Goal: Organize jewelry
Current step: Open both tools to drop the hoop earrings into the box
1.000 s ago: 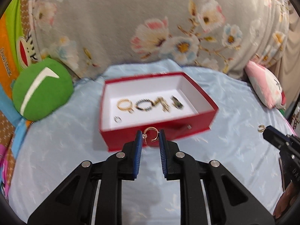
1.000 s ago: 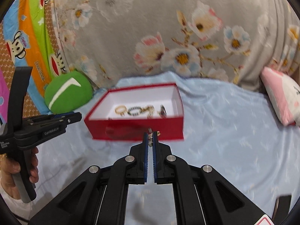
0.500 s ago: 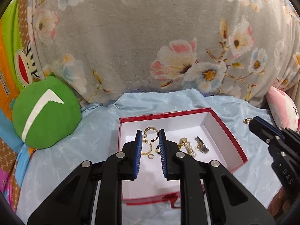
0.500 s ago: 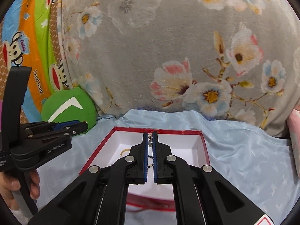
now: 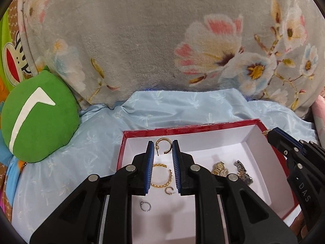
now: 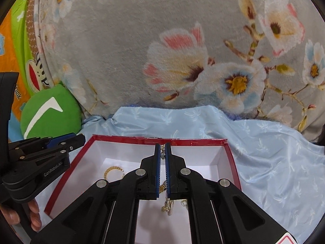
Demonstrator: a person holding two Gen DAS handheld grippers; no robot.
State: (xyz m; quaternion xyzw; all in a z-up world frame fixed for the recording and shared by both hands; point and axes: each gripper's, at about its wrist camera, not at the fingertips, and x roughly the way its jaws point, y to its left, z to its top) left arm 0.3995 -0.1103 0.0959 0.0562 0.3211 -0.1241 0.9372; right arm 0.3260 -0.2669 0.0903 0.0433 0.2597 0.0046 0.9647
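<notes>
In the left wrist view my left gripper [image 5: 161,144] is shut on a gold hoop earring [image 5: 163,138], pinched between the blue pad tips above the open red box [image 5: 182,129]. On the box's white floor lie a gold bangle [image 5: 162,185], a small hoop [image 5: 169,190], a silver ring [image 5: 145,205], a gold watch [image 5: 219,167] and a dark bracelet [image 5: 242,171]. My right gripper [image 6: 162,145] is shut on a small dangling earring [image 6: 162,155] over the box's far wall [image 6: 121,139]. Its tip also shows in the left wrist view, as the right gripper [image 5: 271,132].
A green round cushion [image 5: 38,118] lies left of the box on the light blue sheet [image 5: 97,142]. A grey floral blanket [image 5: 162,40] rises close behind. A pink pillow [image 5: 320,111] sits at the far right. A hand [image 6: 12,217] holds the left gripper [image 6: 80,138].
Both grippers have moved forward, from in front of the red box to over its inside, each still carrying its earring. The box now lies under the fingers.
</notes>
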